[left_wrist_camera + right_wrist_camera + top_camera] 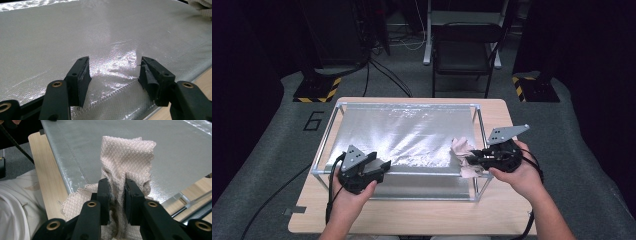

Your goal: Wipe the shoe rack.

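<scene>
Cloth first: from the high view, the pinkish cloth (463,156) sits at the near right corner of the silvery sheet (402,135) stretched over a metal frame (323,145) on the bench (412,215). Your right gripper (476,160) has it there, partly bunched over the sheet's edge, while your left gripper (382,167) hovers at the near left of the sheet, well apart from the cloth. Judging by this, the step is to bring the cloth onto the sheet, so lift before you drag, or the hanging part may snag on the frame rail.

Left gripper view: the left gripper (113,75) has its jaws released, nothing between them, poised just above the glossy woven sheet (75,37). Keep it low and ready to catch a free corner of the cloth once it comes across.

Right gripper view: the right gripper (117,195) has its jaws clenched on a fold of the waffle-textured cloth (127,155), which stands up past the jaws while a loose part (72,202) droops over the bench edge (43,170). The grasp takes a thick bunch, so hold firm and move slowly; a quick pull could let a layer slip.
</scene>
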`<state>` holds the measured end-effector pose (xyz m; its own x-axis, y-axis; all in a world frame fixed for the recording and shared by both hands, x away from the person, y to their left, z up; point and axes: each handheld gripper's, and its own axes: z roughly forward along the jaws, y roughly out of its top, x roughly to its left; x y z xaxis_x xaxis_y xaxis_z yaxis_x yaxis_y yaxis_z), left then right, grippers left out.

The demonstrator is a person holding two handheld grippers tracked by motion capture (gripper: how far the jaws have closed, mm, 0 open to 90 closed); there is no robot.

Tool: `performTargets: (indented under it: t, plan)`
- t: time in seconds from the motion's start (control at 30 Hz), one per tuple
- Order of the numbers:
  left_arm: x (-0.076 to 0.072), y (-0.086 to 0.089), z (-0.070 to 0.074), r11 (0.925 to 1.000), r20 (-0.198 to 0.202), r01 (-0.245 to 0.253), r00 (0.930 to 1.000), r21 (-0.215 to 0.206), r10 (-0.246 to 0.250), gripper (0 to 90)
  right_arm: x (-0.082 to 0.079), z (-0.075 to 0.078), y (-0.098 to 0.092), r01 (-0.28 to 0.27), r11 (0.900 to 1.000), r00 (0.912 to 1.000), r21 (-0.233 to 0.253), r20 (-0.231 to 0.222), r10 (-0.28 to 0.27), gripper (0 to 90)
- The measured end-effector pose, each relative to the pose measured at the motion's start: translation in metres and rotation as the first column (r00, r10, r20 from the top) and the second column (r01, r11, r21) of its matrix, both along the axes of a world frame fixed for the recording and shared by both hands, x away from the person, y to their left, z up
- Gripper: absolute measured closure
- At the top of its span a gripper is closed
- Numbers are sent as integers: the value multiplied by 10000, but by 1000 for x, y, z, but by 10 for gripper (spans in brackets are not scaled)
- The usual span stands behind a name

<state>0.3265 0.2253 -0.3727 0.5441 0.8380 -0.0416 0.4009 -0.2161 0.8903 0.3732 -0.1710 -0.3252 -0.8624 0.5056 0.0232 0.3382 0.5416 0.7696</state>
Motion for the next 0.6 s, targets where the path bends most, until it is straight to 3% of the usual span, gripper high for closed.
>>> performTargets:
  t: [0.6]
  plan:
    - [1,0,0,10000,-35,42,10000,-16,-42,409,-3,18,-26,501,9984,9979,275,389,-511,767]
